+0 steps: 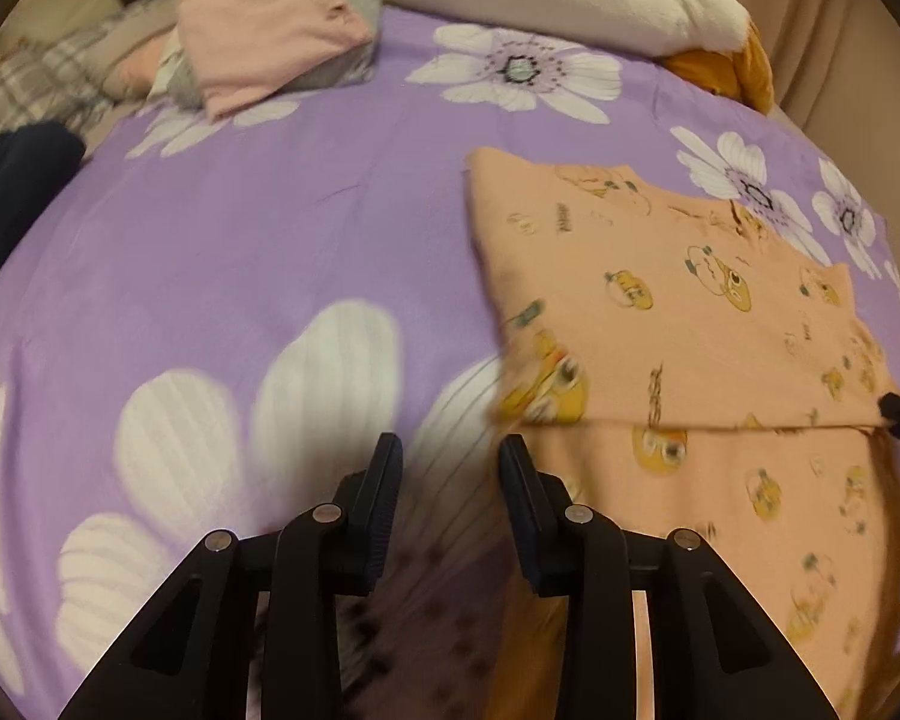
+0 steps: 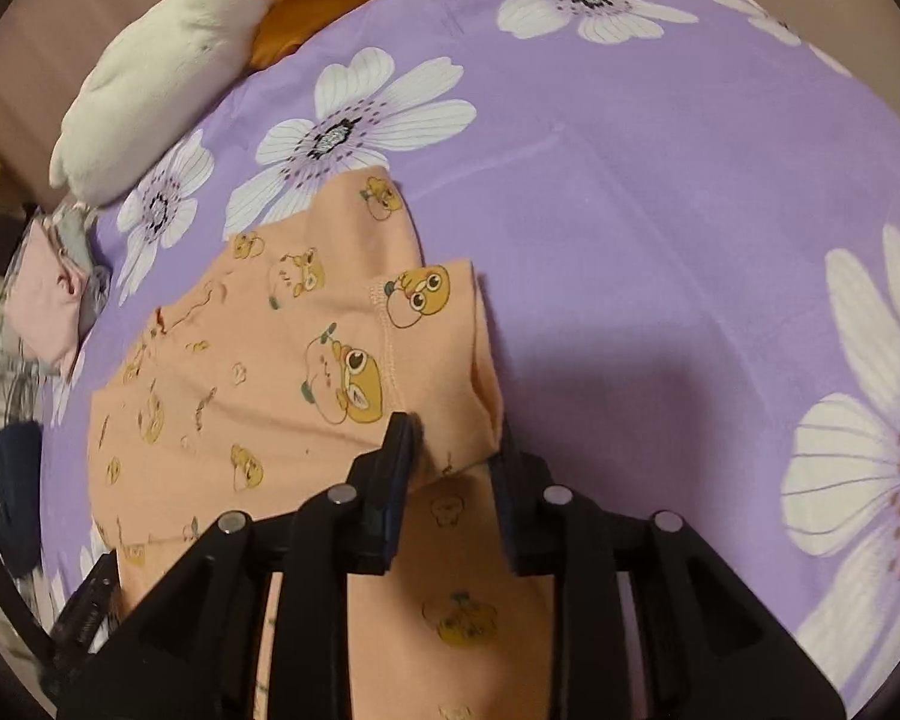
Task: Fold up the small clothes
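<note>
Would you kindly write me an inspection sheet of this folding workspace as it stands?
Surface: purple floral bedsheet.
Job's things: peach cartoon-print garment partly folded, upper layer doubled over.
Clutter: folded pink clothes, dark navy garment, white and orange plush at the bed's edge.
Grippers: left gripper open, empty, beside the garment; right gripper open around its folded edge.
Cables: nothing seen.
Surroundings: plaid fabric, beige curtain.

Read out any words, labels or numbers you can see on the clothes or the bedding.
Peach cartoon-print garment: small dark word-like marks among the cartoon figures, too blurred to read.
Purple floral bedsheet: no text.
Folded pink garment: no text visible.
Nothing can be quoted.
</note>
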The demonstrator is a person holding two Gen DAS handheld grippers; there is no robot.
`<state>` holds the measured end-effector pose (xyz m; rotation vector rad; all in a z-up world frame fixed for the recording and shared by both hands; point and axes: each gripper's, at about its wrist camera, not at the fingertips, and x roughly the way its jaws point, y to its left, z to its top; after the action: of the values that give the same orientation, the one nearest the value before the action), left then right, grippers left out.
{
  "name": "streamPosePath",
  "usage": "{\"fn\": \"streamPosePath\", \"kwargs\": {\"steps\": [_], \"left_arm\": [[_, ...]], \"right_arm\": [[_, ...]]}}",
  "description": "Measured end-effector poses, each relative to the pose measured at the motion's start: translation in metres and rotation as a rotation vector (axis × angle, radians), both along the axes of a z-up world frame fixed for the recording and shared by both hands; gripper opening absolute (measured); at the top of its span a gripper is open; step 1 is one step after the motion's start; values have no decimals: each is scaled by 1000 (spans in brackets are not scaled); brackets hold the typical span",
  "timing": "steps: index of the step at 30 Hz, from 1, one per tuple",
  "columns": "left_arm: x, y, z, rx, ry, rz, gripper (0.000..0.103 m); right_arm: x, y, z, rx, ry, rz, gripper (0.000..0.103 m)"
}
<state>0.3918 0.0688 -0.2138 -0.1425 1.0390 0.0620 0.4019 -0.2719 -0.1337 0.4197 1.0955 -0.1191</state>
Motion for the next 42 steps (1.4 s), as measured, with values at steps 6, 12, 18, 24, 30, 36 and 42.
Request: {"fn": "streamPosePath", "kwargs": {"steps": [6,12,18,24,30,36,42], "left_arm": [[-12,28,42,-49,-90,75,37],[36,-29,7,-83,-26,-109,37],[24,-31,-15,-42,-73,-142,37],[19,-23,-17,-92,-99,-122,37],[20,-38,-20,1,-125,-138,37],[23,-40,-17,41,-96,-110,42],[-38,-16,48,-157,-142,-52,41]], "right_arm": [[2,6,35,-94,-98,-13,27],[34,25,4,-13,-37,95,21],[42,6,-25,-97,-40,48,8],[19,1,-25,12,-63,46,19],[-16,41,-27,-243,-164,184,22],[-7,14,-25,-70,-115,102,24],[-71,1,34,117,-124,101,34]]}}
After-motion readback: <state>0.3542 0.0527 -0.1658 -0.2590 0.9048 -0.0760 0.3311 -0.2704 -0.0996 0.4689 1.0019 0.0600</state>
